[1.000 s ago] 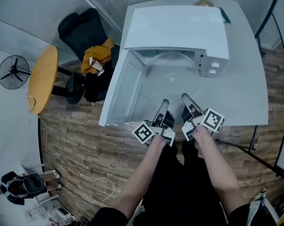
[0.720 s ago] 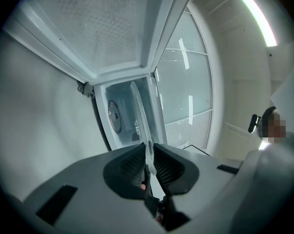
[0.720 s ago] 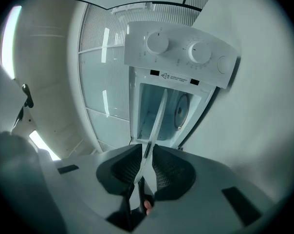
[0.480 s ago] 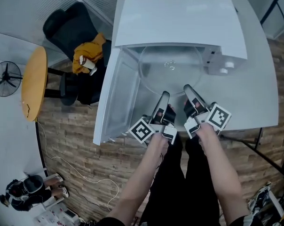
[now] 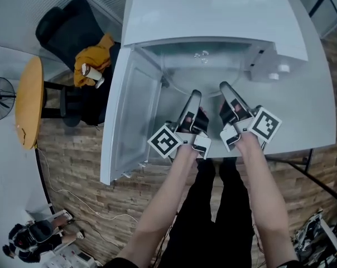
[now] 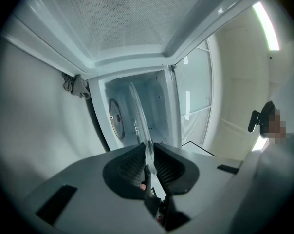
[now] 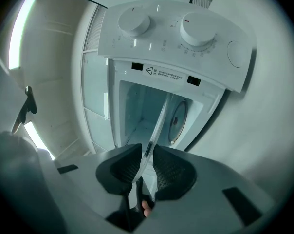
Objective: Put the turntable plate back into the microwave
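Turntable plate [image 5: 205,74] — seemingly partway inside microwave [image 5: 213,15]

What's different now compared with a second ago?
The left gripper and right gripper carried the turntable plate forward into the microwave. The right gripper's jaws have just been opening slightly, the plate still between them. Unchanged: both hold its rim; the door is open.

Head view: the far part of the plate [image 5: 202,66] is lost beneath the microwave [image 5: 213,15] roof, and only its near rim shows faintly. The picture's top edge cuts off the microwave's back and the table's [image 5: 319,110] far edge. Both gripper views catch the plate edge-on, its face unseen. Print on the control panel [image 7: 186,38] is too small to read. The person's arms [image 5: 174,205] run off the bottom edge.
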`<state>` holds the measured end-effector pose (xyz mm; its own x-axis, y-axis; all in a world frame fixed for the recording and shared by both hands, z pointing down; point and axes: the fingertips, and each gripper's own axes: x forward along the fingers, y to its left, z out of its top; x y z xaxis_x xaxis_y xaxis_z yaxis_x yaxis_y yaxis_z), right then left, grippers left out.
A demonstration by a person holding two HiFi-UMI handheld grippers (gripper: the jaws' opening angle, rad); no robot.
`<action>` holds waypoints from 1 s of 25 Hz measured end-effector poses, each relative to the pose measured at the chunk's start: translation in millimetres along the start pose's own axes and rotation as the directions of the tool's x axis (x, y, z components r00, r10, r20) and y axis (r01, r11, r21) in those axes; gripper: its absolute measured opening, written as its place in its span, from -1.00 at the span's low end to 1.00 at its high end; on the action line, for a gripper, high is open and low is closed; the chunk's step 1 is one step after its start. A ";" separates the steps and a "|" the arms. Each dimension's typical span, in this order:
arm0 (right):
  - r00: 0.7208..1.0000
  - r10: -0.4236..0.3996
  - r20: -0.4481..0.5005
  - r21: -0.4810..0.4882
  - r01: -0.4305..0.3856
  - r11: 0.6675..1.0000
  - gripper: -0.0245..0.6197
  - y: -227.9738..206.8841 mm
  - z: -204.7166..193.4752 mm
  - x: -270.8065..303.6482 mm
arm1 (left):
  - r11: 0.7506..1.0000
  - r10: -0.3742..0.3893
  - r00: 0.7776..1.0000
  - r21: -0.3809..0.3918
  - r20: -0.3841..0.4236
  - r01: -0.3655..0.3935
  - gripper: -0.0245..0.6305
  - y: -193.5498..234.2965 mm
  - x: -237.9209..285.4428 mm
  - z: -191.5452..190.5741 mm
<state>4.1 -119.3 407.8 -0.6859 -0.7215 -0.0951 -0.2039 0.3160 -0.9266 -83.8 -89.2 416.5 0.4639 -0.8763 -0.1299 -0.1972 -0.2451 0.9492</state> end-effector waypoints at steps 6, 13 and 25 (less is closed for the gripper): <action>1.000 -0.011 -0.002 -0.021 0.011 1.000 -0.65 -17.2 15.9 24.1 | 1.000 0.001 1.000 -0.010 0.008 -0.001 -0.78 15.7 26.5 12.1; 0.999 -0.055 0.000 -0.034 0.055 0.998 -0.65 -35.7 29.7 40.5 | 1.000 0.004 1.000 0.013 0.012 -0.004 -0.77 26.7 48.8 21.8; 0.990 -0.135 0.036 0.006 0.135 0.991 -0.64 -61.6 43.4 65.8 | 1.000 0.016 0.999 -0.014 0.032 -0.016 -0.76 45.0 78.3 37.9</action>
<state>1.9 -213.0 442.8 -0.6262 -0.7794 0.0181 -0.2909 0.2121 -0.9330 -89.2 -184.6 438.2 0.4327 -0.8930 -0.1238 -0.1921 -0.2255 0.9551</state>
